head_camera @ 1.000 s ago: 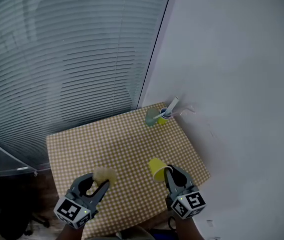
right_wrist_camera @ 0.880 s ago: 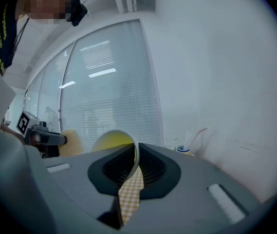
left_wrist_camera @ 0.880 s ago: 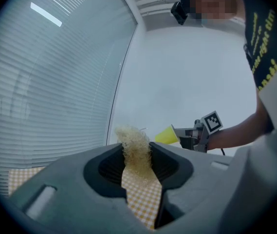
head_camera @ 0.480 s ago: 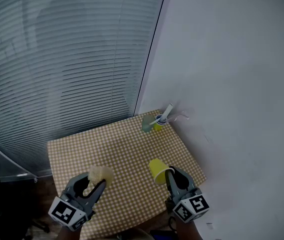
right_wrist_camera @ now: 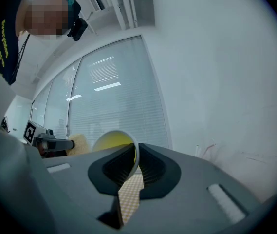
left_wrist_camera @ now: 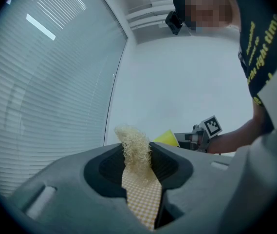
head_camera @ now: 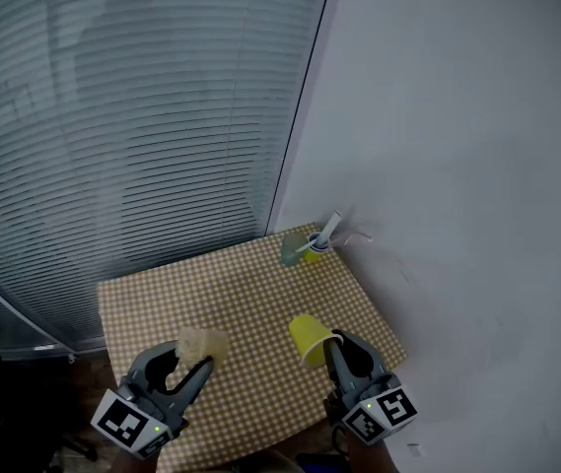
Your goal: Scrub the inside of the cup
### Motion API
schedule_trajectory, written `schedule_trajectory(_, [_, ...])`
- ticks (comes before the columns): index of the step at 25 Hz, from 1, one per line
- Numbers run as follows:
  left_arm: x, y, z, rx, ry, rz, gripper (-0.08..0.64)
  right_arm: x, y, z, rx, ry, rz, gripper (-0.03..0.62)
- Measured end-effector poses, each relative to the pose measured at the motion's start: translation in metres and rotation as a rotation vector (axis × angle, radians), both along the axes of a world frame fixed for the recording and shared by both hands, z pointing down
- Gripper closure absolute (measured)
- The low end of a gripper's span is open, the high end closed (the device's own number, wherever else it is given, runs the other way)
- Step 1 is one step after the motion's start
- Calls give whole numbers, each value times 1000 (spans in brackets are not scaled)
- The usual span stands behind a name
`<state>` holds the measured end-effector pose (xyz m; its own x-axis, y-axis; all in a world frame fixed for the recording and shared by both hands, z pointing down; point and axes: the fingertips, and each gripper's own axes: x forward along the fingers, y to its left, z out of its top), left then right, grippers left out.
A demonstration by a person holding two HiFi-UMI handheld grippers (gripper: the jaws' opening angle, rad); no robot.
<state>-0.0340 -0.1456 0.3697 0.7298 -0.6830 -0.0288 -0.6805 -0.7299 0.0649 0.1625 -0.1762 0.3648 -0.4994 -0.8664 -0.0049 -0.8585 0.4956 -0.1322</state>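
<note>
My right gripper (head_camera: 330,344) is shut on the rim of a yellow cup (head_camera: 308,335), held above the checkered table (head_camera: 250,294) at the near right. In the right gripper view the cup (right_wrist_camera: 114,143) lies on its side with its mouth turned left, its wall pinched between the jaws of the right gripper (right_wrist_camera: 136,157). My left gripper (head_camera: 193,358) is shut on a pale fibrous scrubbing pad (head_camera: 204,343) at the near left, apart from the cup. In the left gripper view the scrubbing pad (left_wrist_camera: 134,147) sticks up between the jaws of the left gripper (left_wrist_camera: 137,162).
At the table's far right corner stand a greenish cup (head_camera: 291,249) and a yellow holder (head_camera: 315,248) with a white tube-like item leaning out. A white wall (head_camera: 457,185) runs along the right, window blinds (head_camera: 132,116) along the back.
Both grippers have risen a little with the pad and the cup still held. The head view has shifted slightly, so the table sits lower in the picture.
</note>
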Motion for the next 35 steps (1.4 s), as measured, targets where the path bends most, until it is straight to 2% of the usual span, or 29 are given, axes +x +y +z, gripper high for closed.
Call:
schedule_trajectory(6, [16,8,-8,38,-21,52,420,-9,5,-7,14,-13,-28,561])
schedule_trajectory(18, [38,11,-18,52,-20,116,422,-36,14,-24,44,-29,-114,562])
schedule_trajectory(30, [58,14,-14,49,-83,156,423,-55,21,-31,82,16,-180,563])
schedule_trajectory(35, [62,15,-14,43,-92,167,425,-53,20,-26,76,49,-170,563])
